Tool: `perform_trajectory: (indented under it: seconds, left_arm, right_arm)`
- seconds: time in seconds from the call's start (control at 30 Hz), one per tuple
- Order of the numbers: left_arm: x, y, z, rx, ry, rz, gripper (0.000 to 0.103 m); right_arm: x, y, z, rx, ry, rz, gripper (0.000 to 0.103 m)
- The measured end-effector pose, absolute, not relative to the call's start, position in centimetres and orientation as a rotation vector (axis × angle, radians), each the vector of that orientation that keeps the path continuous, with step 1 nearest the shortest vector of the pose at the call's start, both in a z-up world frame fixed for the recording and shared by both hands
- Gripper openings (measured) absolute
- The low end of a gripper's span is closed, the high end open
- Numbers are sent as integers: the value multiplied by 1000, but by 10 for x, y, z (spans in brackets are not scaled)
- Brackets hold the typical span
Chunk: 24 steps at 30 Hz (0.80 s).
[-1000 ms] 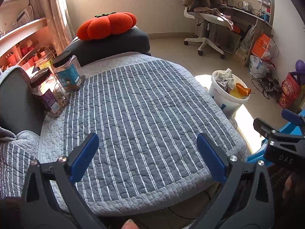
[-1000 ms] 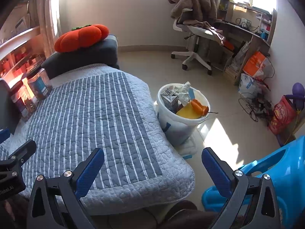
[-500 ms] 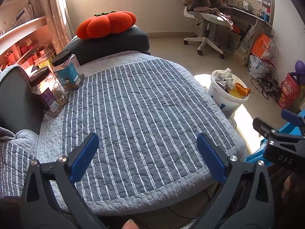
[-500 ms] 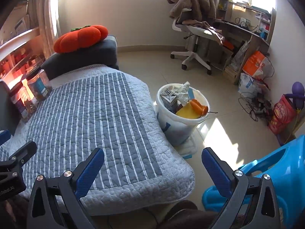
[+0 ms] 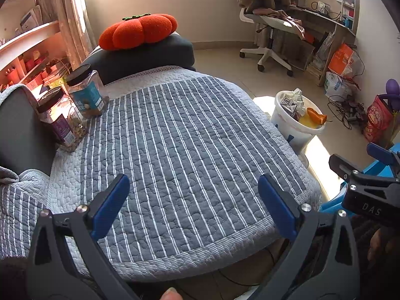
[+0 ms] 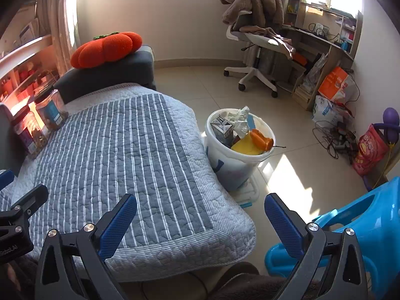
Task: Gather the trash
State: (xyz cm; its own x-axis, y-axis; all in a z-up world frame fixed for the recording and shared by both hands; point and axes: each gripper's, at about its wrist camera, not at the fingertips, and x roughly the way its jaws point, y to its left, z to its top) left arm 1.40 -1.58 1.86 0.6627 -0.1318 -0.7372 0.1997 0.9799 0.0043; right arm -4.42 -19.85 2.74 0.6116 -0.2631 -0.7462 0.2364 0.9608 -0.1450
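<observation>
A white bucket (image 6: 225,165) stands on the floor beside the bed, filled with trash: a carton (image 6: 221,128), crumpled paper (image 6: 238,120), a yellow item and an orange item (image 6: 261,140). It also shows at the right in the left wrist view as the white bucket (image 5: 290,127). My left gripper (image 5: 193,195) is open over the near end of the striped grey quilt (image 5: 180,150), nothing between its fingers. My right gripper (image 6: 200,212) is open over the quilt's corner (image 6: 225,225), empty, well short of the bucket.
Two lidded jars (image 5: 75,100) stand at the quilt's far left. An orange pumpkin cushion (image 5: 137,31) lies on a dark pillow. A blue plastic chair (image 6: 362,225) is at the near right. An office chair (image 6: 255,50), desk, bags and cables line the far right wall.
Both views shift very slightly; the scene sits a touch higher in frame. Both grippers stay open and empty.
</observation>
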Motion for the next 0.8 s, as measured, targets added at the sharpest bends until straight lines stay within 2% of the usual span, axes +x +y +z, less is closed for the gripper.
perform_trajectory:
  seconds: [0.8]
  left_arm:
    - [14,-16,20,62,842,-208,102]
  right_arm:
    - [-44,-198,28,-34,866,-287,103]
